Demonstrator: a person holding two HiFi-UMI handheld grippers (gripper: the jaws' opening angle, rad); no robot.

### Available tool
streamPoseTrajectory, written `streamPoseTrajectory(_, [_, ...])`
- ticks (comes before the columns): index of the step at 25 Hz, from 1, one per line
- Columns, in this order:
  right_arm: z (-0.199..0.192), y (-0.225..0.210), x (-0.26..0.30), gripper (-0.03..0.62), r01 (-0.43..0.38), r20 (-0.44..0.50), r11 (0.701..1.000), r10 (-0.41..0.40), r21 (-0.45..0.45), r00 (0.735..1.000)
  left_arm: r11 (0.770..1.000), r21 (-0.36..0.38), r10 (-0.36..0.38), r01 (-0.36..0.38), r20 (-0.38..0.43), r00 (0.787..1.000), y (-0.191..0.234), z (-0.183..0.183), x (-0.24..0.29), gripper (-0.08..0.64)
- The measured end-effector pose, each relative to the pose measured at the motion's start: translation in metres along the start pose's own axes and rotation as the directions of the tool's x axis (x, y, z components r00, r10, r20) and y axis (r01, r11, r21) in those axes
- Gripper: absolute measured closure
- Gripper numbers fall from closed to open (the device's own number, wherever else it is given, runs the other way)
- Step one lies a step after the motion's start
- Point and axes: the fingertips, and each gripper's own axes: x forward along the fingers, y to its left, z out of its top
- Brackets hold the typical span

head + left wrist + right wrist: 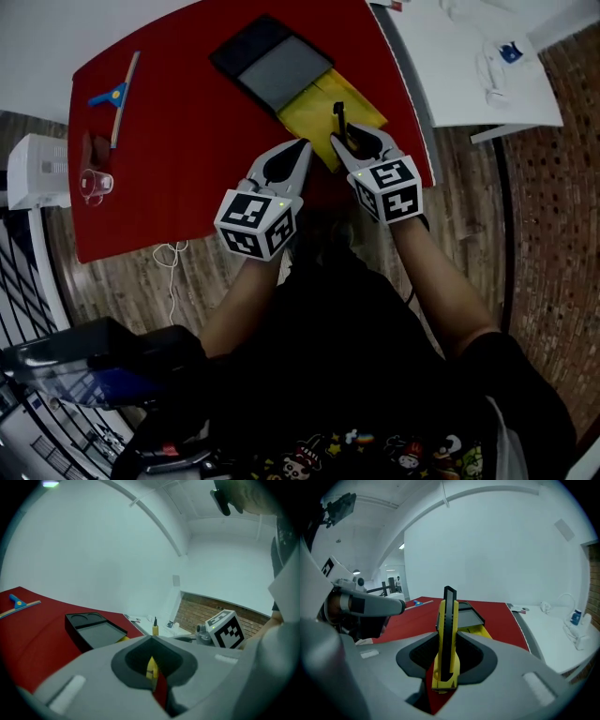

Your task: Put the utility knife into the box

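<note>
Dark clothing (356, 375) and two forearms fill the foreground, and past them both grippers hang over the near edge of the red table (178, 159). The right gripper (361, 141) has its jaws clamped on the utility knife (446, 620). It pinches the yellow-and-black body low down, so most of the knife stands upright above the jaws. To my eye that grip makes sense: with the long end free, the knife could be tipped over and laid flat without the jaws getting in the way.

The box (246, 42) lies open on the table just beyond, a black tray with a grey bed. Its near end meets a yellow flat piece (323, 103) (a sleeve or lid, I'd guess, though I can't be sure). Seen from the head view, the knife shows over that yellow piece, not yet in the box.

The left gripper (303, 143) sits just beside its partner with jaws together and nothing in them, probably ready to steady the tray. A blue-handled scraper (117, 94) and a glass (94, 183) lie well apart at the left.
</note>
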Motion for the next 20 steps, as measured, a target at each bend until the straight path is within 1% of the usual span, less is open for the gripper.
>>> streamPoseTrajectory(4, [-0.01, -0.011, 0.028, 0.451, -0.03, -0.045, 1.0, 0.03, 0.006, 0.999, 0.999, -0.007, 0.05, -0.05, -0.015, 0.999, 0.019, -0.006, 0.021, 0.557])
streamPoseTrajectory(9, [-0.021, -0.019, 0.061, 0.451, -0.06, -0.102, 0.998, 0.062, 0.025, 0.993, 0.993, -0.025, 0.112, -0.114, -0.055, 0.992, 0.05, -0.022, 0.046, 0.557])
streamPoseTrajectory(11, [-0.027, -0.02, 0.074, 0.451, -0.068, -0.137, 0.997, 0.072, 0.037, 0.988, 0.989, -0.034, 0.143, -0.147, -0.094, 0.985, 0.063, -0.033, 0.055, 0.557])
streamPoseTrajectory(13, [-0.033, -0.023, 0.085, 0.451, -0.07, -0.175, 0.996, 0.077, 0.049, 0.982, 0.982, -0.037, 0.178, -0.186, -0.154, 0.972, 0.073, -0.046, 0.065, 0.557])
streamPoseTrajectory(16, [-0.042, -0.023, 0.097, 0.451, -0.083, -0.246, 0.995, 0.092, 0.047, 0.965, 0.975, -0.036, 0.205, -0.218, -0.213, 0.955, 0.081, -0.059, 0.075, 0.558])
streamPoseTrajectory(18, [-0.049, -0.022, 0.104, 0.451, -0.099, -0.306, 0.994, 0.109, 0.049, 0.946, 0.972, -0.033, 0.218, -0.232, -0.227, 0.949, 0.084, -0.063, 0.079, 0.558])
streamPoseTrajectory(20, [-0.056, -0.023, 0.109, 0.451, -0.108, -0.352, 0.992, 0.121, 0.058, 0.928, 0.969, -0.022, 0.234, -0.245, -0.221, 0.947, 0.087, -0.064, 0.08, 0.558])
